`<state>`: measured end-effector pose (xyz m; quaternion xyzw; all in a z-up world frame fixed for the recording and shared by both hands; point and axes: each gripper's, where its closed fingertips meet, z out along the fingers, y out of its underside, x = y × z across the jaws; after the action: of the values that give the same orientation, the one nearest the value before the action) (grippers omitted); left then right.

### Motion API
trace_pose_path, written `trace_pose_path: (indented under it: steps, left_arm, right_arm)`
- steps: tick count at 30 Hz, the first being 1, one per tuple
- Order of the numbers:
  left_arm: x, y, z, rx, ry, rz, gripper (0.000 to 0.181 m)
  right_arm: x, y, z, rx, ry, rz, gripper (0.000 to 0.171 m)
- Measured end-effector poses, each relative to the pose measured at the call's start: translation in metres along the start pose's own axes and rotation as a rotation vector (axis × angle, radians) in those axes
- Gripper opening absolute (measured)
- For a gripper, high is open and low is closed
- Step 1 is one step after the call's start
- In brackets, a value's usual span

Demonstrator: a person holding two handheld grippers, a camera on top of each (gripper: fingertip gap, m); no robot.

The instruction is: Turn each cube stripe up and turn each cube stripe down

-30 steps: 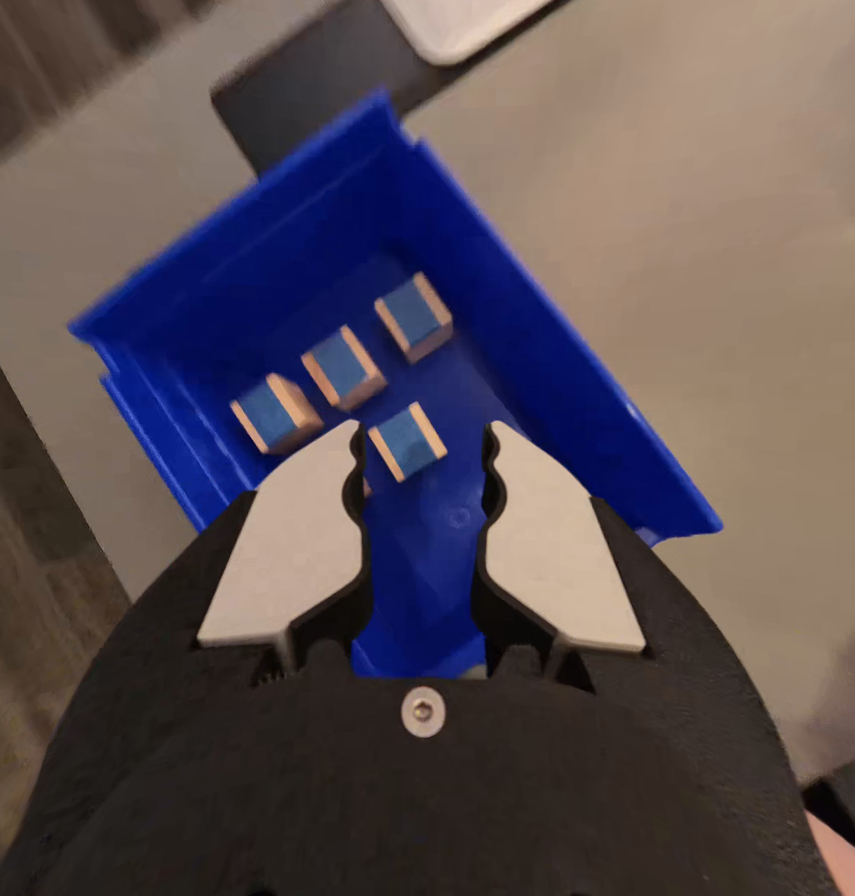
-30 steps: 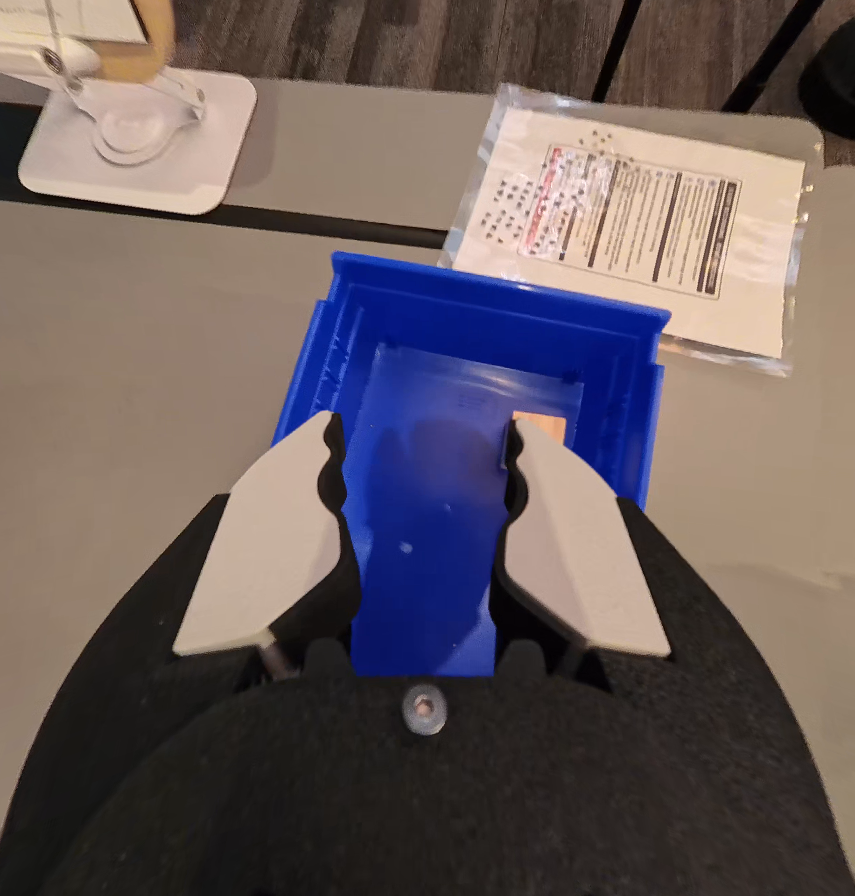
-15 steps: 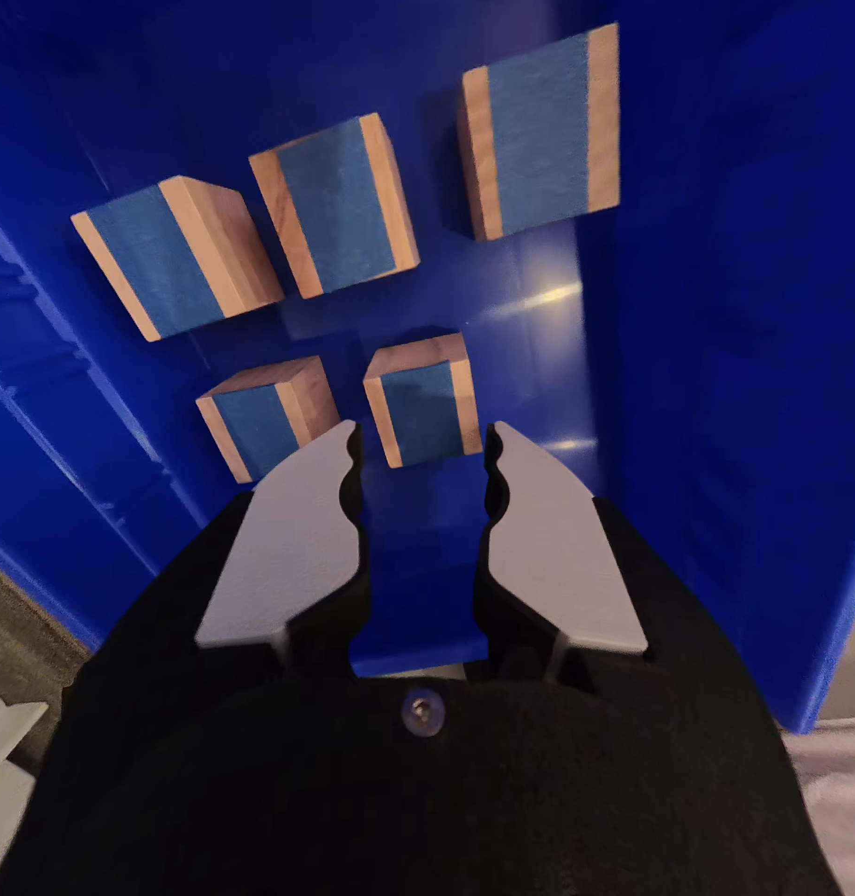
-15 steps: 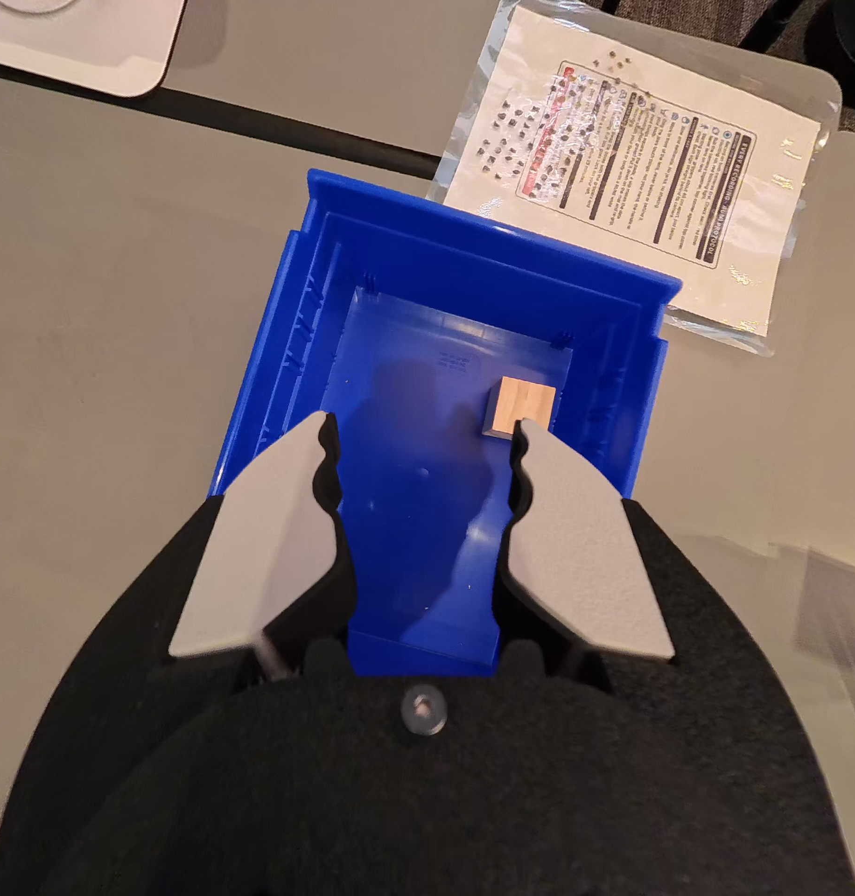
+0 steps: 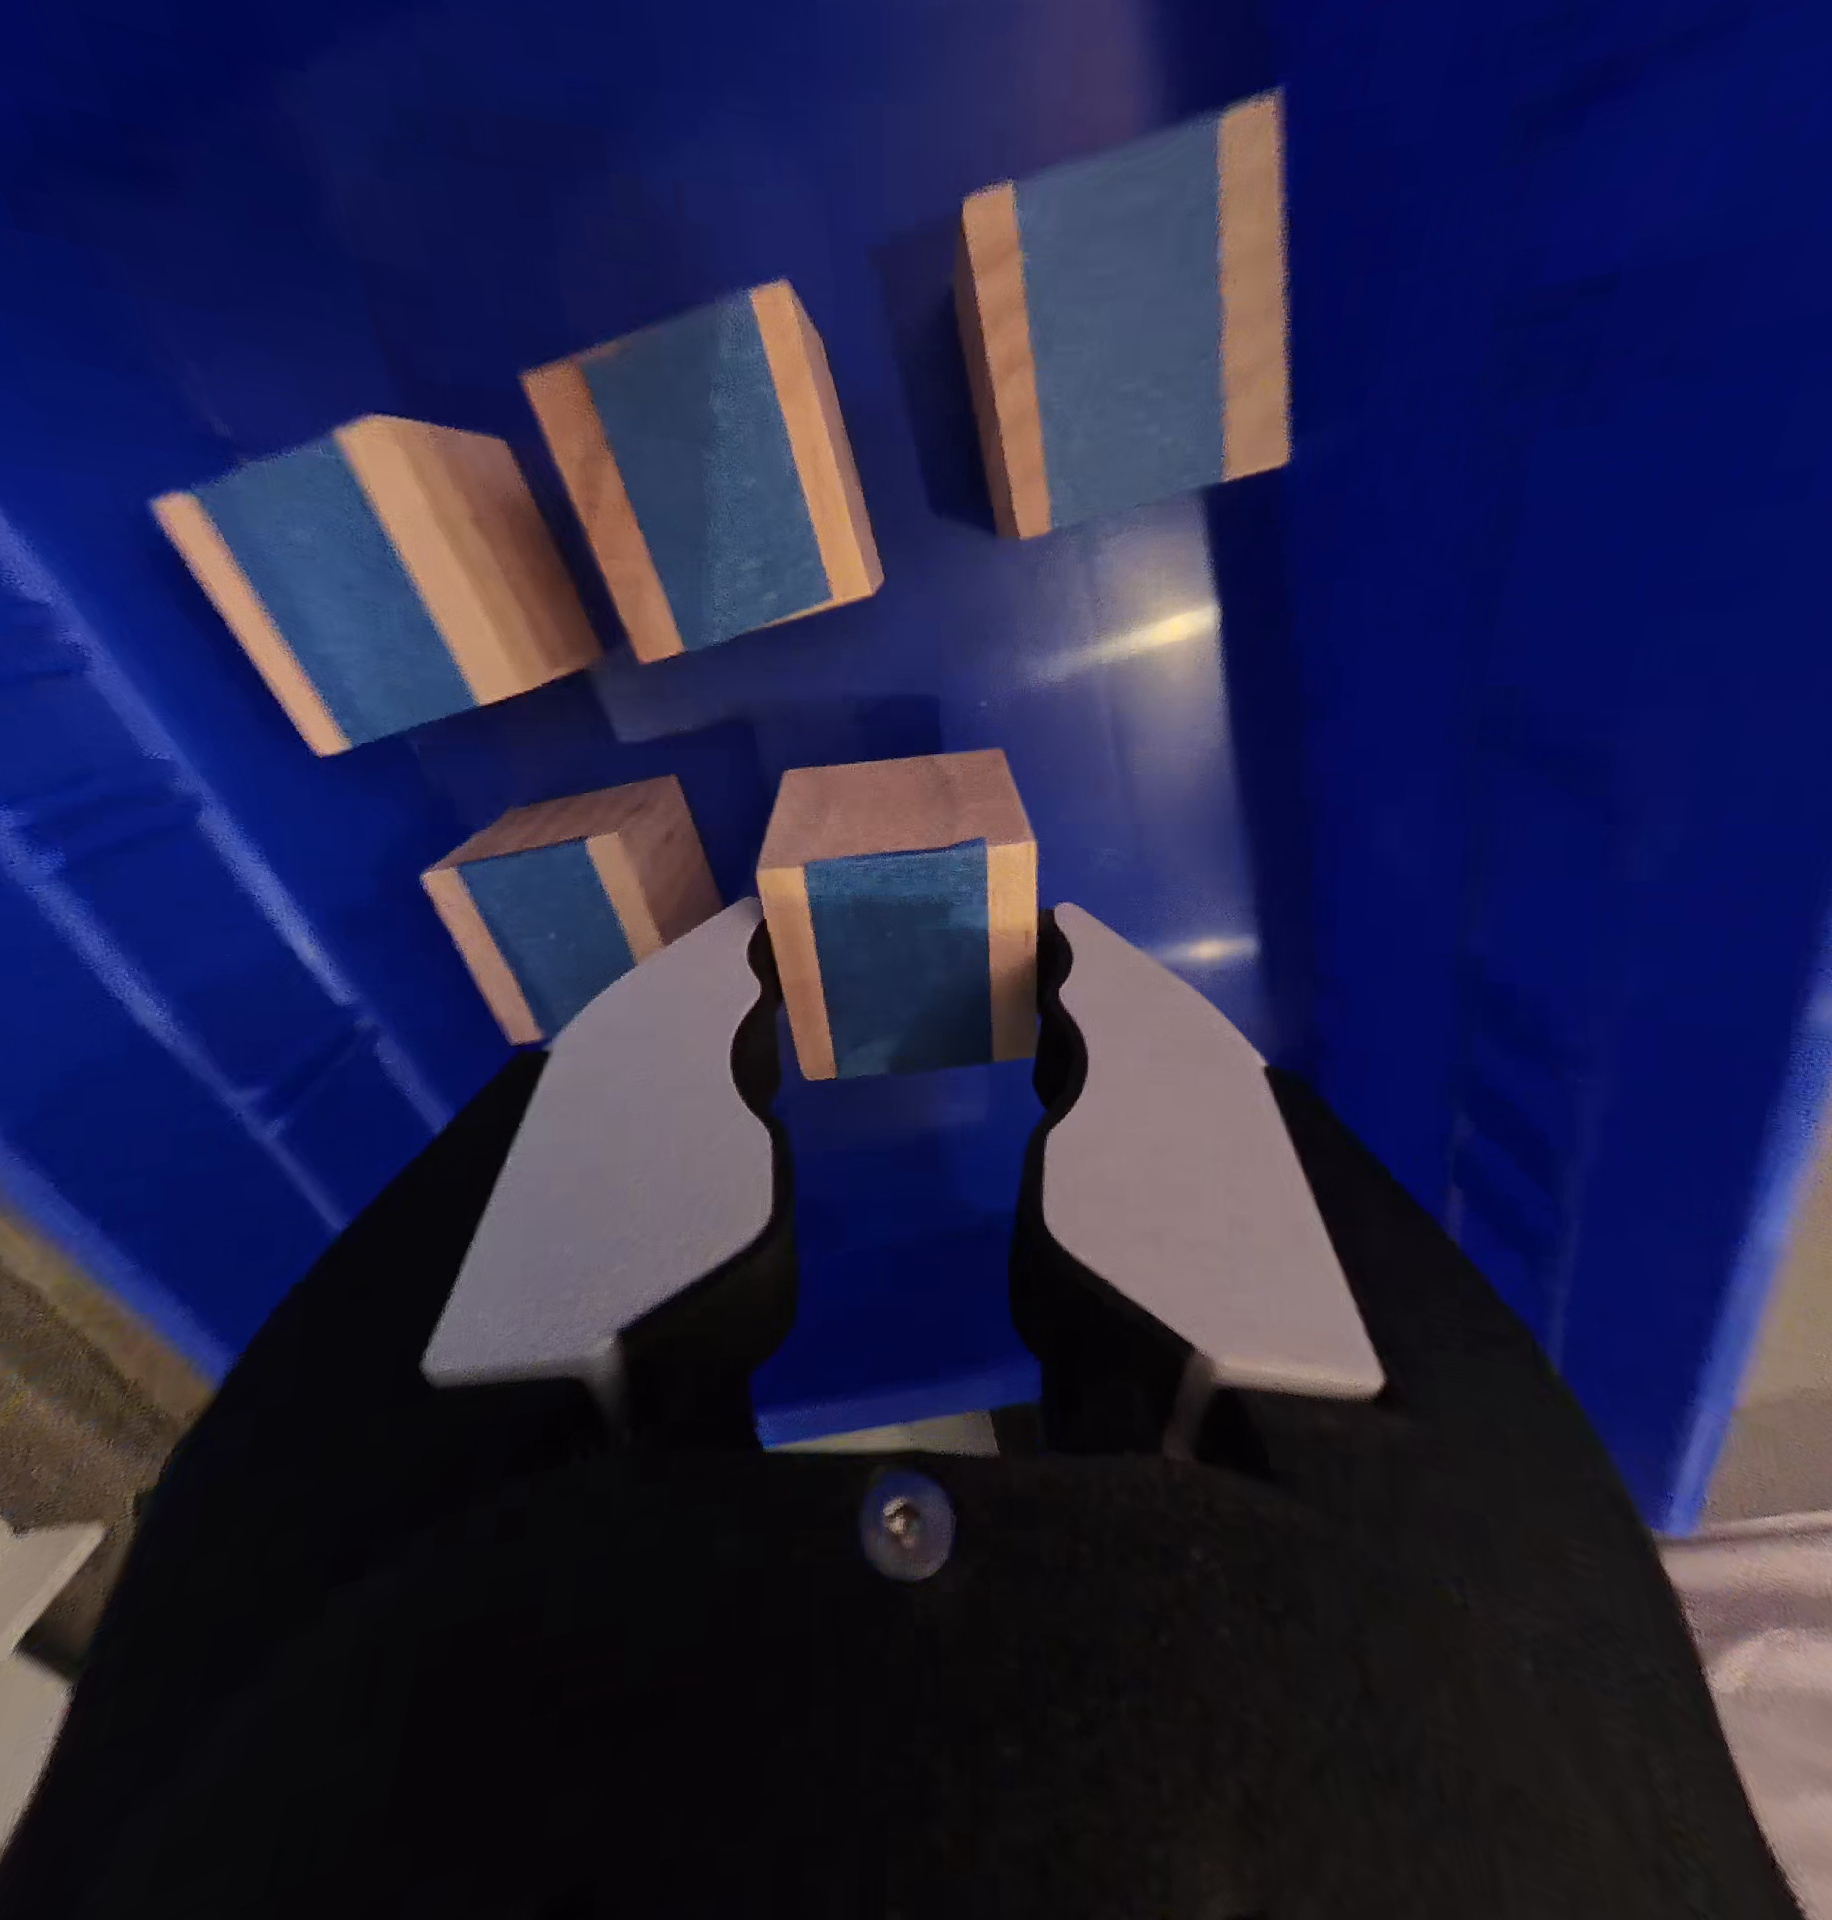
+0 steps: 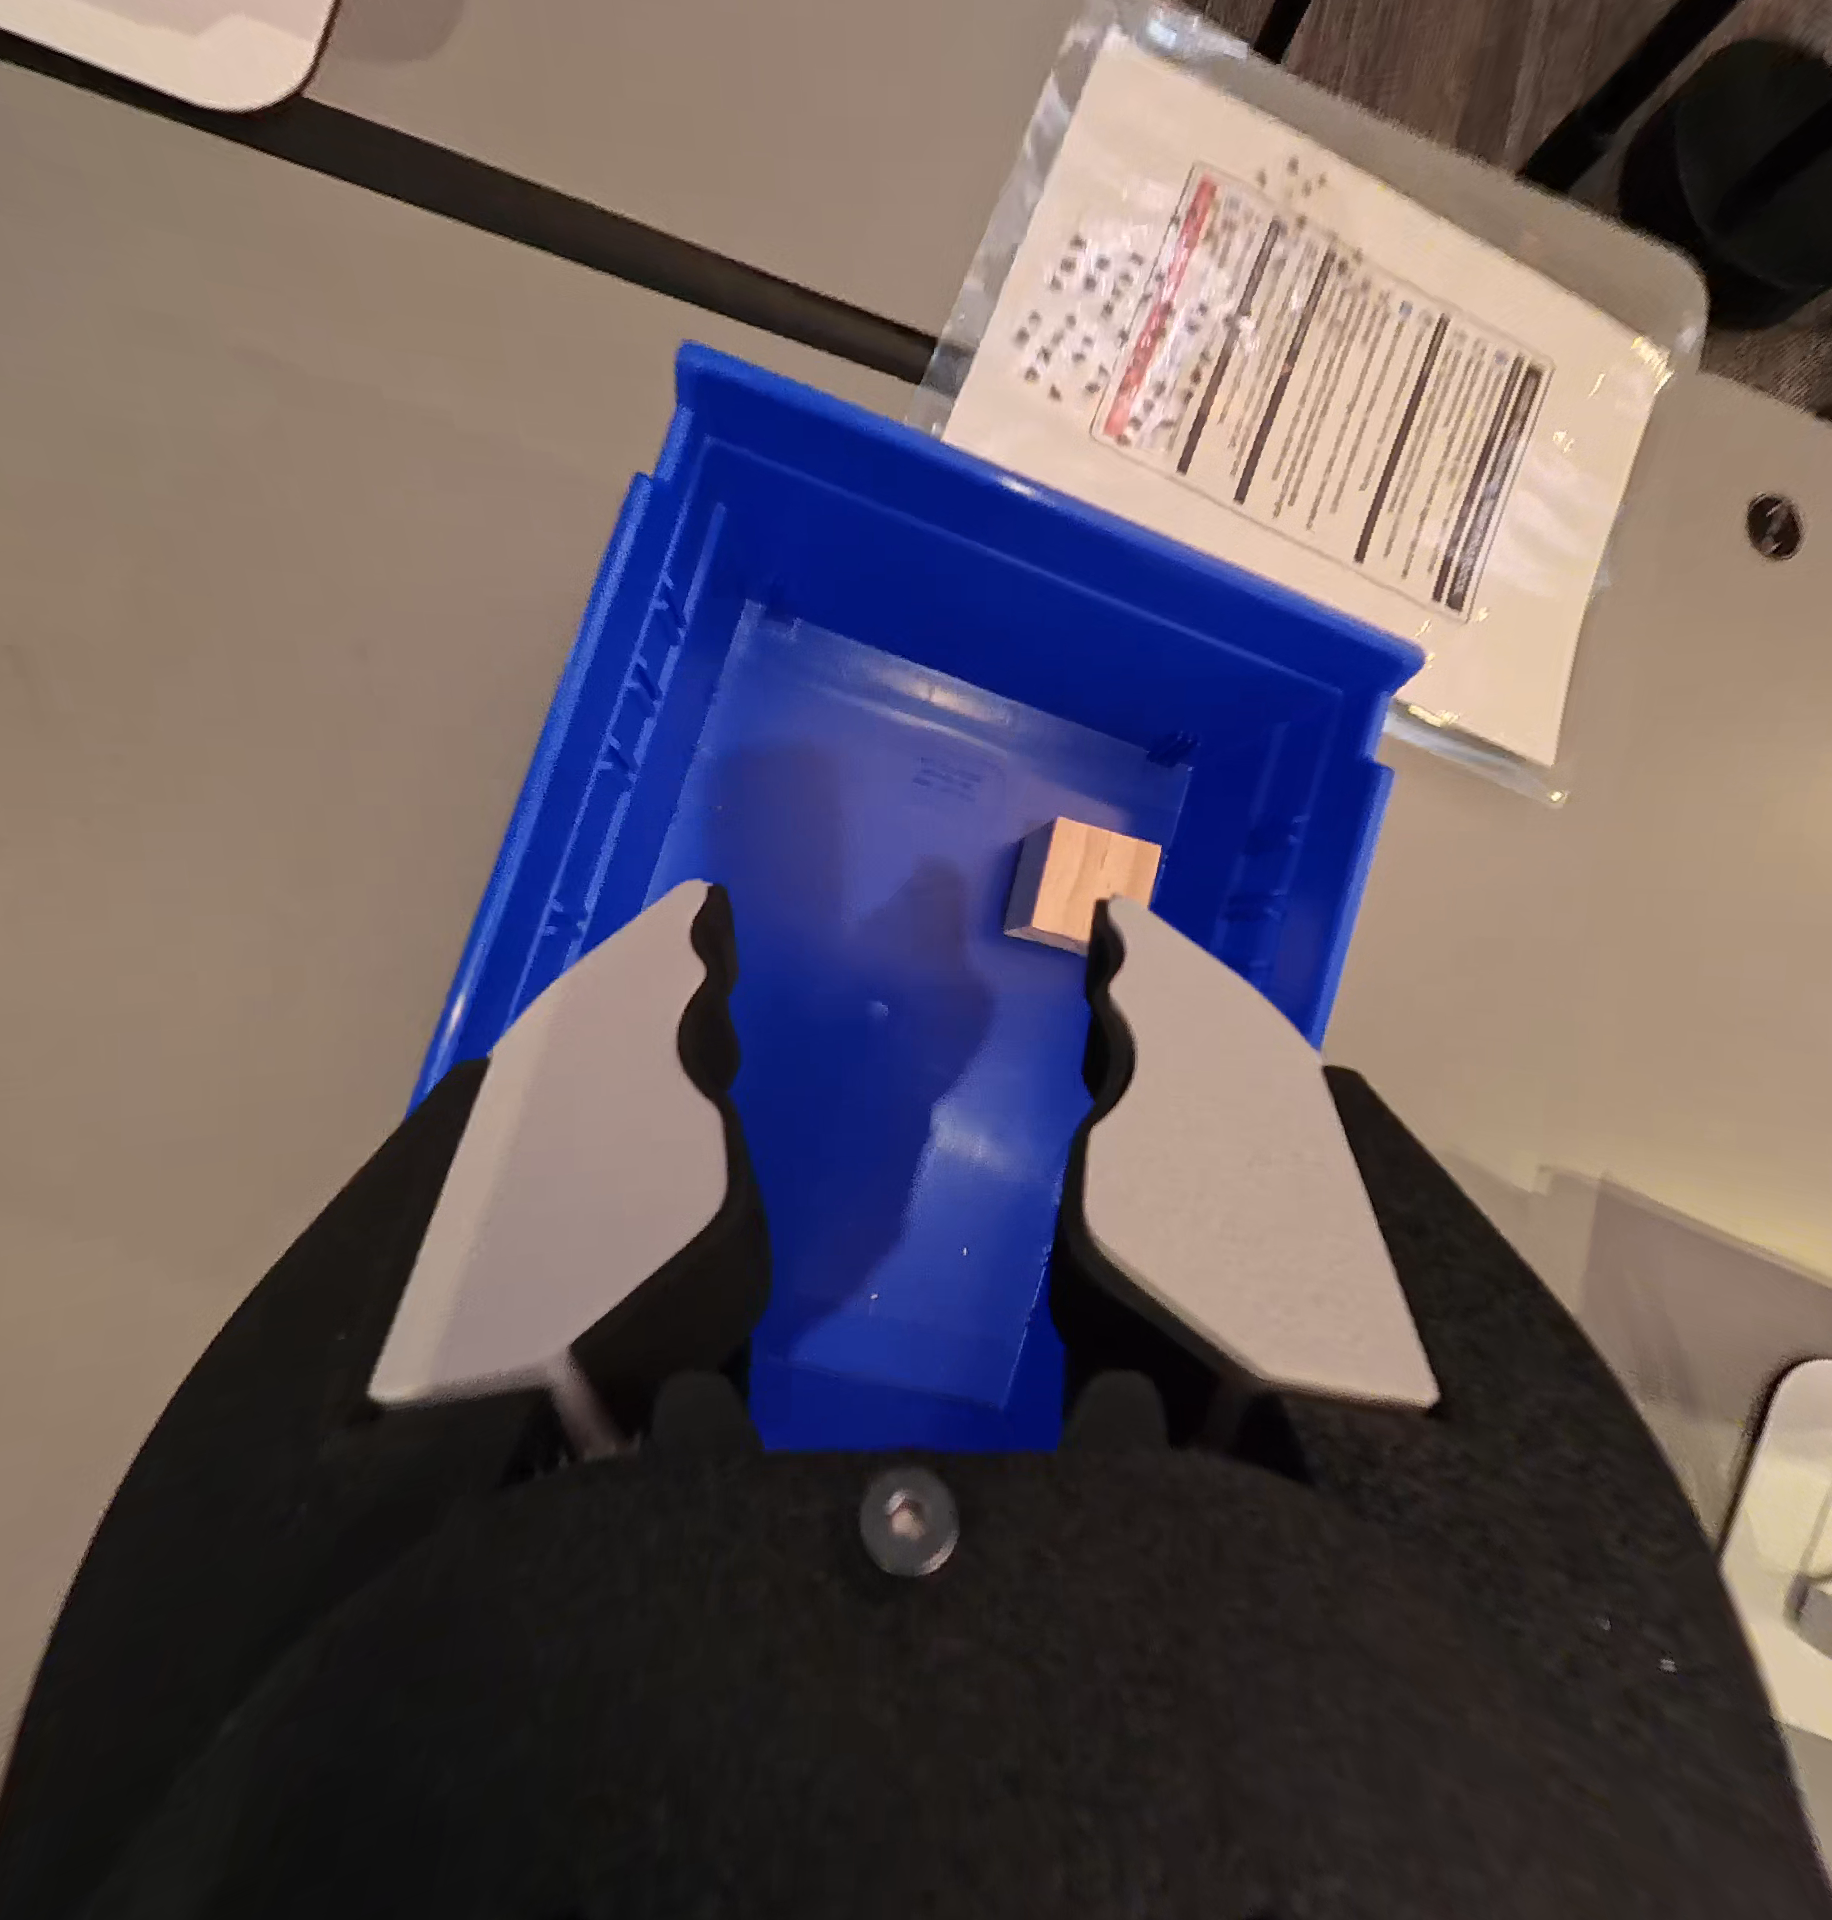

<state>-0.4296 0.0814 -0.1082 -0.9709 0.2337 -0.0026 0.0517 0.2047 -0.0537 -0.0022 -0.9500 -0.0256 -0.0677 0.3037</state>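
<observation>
In the left wrist view, five wooden cubes lie in a blue bin [image 5: 1514, 623], each showing a blue stripe face. My left gripper [image 5: 907, 925] is open, and its fingertips straddle the nearest cube [image 5: 896, 966]. Another cube [image 5: 559, 914] sits just left of it. Three more cubes [image 5: 704, 468] lie in a row beyond. In the right wrist view, my right gripper [image 6: 901, 904] is open and empty above a second blue bin [image 6: 995, 488]. That bin holds one cube [image 6: 1083, 873] with a plain wood face up, just past the right fingertip [image 6: 1130, 935].
A printed sheet in a clear sleeve [image 6: 1307, 416] lies on the grey table behind the right bin. A white stand base [image 6: 164, 42] is at the far left and a white object [image 6: 1816, 1507] at the right edge. The left bin's walls close in on both sides.
My left gripper has dropped into the bin and moved forward until the nearest cube lies between its fingertips, its opening unchanged. My right gripper has risen and turned a little over its bin.
</observation>
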Motion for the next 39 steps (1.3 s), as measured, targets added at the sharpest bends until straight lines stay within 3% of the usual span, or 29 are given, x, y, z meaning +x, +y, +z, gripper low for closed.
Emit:
trace_pose_path:
  steps: [3, 5, 7, 10, 13, 17, 22, 25, 28, 33, 36, 39]
  left_arm:
    - [0.013, -0.008, -0.045, 0.191, 0.063, 0.05, 0.047]
    - [0.045, -0.017, -0.085, 0.383, 0.205, 0.144, 0.047]
    - [0.092, -0.024, -0.132, 0.598, 0.399, 0.285, 0.046]
    - [0.165, -0.023, -0.191, 0.825, 0.715, 0.461, 0.046]
    - [0.225, -0.014, -0.208, 0.834, 0.955, 0.558, 0.046]
    - [0.279, -0.003, -0.208, 0.772, 1.136, 0.636, 0.046]
    - [0.309, 0.005, -0.207, 0.723, 1.267, 0.639, 0.045]
    - [0.318, 0.01, -0.208, 0.697, 1.31, 0.65, 0.045]
    - [0.326, 0.019, -0.209, 0.654, 1.362, 0.674, 0.046]
    - [0.322, 0.02, -0.21, 0.652, 1.324, 0.704, 0.046]
    - [0.304, 0.015, -0.222, 0.754, 1.24, 0.7, 0.047]
    - [0.28, 0.009, -0.23, 0.874, 1.07, 0.701, 0.049]
  right_arm:
    - [-0.013, -0.022, -0.015, 0.105, 0.031, -0.074, 0.064]
    - [-0.039, -0.048, -0.029, 0.246, 0.016, -0.182, 0.064]
    - [-0.087, -0.075, -0.046, 0.419, -0.08, -0.321, 0.067]
    - [-0.192, -0.098, -0.08, 0.707, -0.362, -0.522, 0.073]
    - [-0.288, -0.087, -0.112, 0.912, -0.599, -0.699, 0.08]
    - [-0.339, -0.073, -0.116, 1.021, -0.482, -0.86, 0.082]
    - [-0.358, -0.065, -0.133, 1.224, -0.447, -0.886, 0.07]
    - [-0.357, -0.069, -0.13, 1.254, -0.388, -0.874, 0.065]
    - [-0.362, -0.062, -0.127, 1.259, -0.398, -0.927, 0.047]
    - [-0.358, -0.058, -0.135, 1.25, -0.45, -0.958, 0.046]
    - [-0.325, -0.07, -0.141, 1.176, -0.391, -0.964, 0.046]
    - [-0.233, -0.092, -0.134, 0.945, -0.261, -0.786, 0.047]
